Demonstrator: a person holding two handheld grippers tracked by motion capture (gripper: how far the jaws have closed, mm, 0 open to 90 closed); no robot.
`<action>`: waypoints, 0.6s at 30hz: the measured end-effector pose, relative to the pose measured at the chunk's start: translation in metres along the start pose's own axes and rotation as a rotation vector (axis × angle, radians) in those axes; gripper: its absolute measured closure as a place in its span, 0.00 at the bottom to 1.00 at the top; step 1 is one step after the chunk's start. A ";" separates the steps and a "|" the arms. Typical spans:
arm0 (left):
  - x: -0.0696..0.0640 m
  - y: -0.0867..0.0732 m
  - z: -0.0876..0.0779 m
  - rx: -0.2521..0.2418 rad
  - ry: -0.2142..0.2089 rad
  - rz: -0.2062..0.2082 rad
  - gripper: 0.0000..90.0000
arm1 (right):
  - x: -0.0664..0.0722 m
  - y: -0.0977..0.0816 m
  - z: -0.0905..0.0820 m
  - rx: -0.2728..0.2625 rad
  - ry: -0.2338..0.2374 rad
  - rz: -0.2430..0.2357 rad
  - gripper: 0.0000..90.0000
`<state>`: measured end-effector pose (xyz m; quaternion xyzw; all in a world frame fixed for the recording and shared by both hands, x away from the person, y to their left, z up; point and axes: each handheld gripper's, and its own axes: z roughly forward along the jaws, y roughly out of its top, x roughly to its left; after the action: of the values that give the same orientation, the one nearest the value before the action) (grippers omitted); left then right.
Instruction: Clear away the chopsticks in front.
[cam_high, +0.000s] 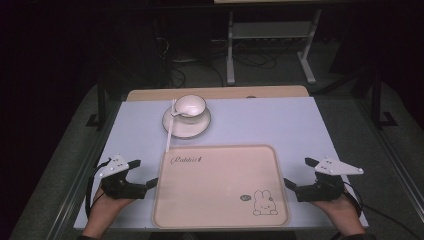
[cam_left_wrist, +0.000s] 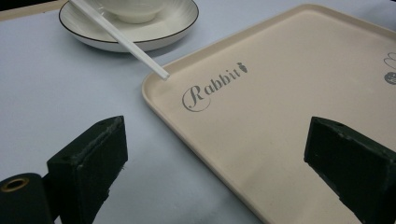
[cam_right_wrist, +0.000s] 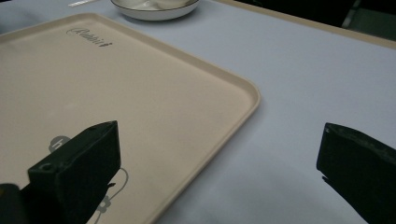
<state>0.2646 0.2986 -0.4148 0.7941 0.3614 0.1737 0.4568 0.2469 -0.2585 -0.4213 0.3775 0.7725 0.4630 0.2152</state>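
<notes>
A beige tray (cam_high: 220, 187) with a rabbit drawing and the word "Rabbit" lies at the table's near middle. Behind it a white cup (cam_high: 189, 105) stands on a white saucer (cam_high: 186, 122), and a white spoon (cam_high: 170, 127) leans from the cup toward the tray. My left gripper (cam_high: 143, 173) is open at the tray's left edge, its jaws straddling that rim (cam_left_wrist: 159, 112). My right gripper (cam_high: 300, 172) is open at the tray's right edge, jaws on either side of the rim (cam_right_wrist: 243, 112). Nothing is held. The spoon's handle (cam_left_wrist: 122, 39) ends just above the tray's far left corner.
A pale blue cover (cam_high: 260, 120) spreads over the table, with a wooden strip (cam_high: 215, 93) along the far edge. Beyond the table stand a metal frame (cam_high: 270, 45) and cables on a dark floor.
</notes>
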 end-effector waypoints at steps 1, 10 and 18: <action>0.000 0.000 0.000 0.000 0.000 0.000 0.06 | 0.000 0.000 0.000 0.000 0.000 0.000 0.00; 0.007 0.012 0.010 0.029 -0.006 -0.009 0.06 | -0.004 -0.002 0.002 0.020 -0.012 0.012 0.00; 0.014 0.026 0.020 0.050 0.005 0.003 0.06 | -0.008 -0.002 -0.001 0.012 -0.030 0.026 0.00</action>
<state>0.2972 0.2885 -0.4035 0.8054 0.3657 0.1672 0.4355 0.2502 -0.2657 -0.4230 0.3958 0.7669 0.4555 0.2185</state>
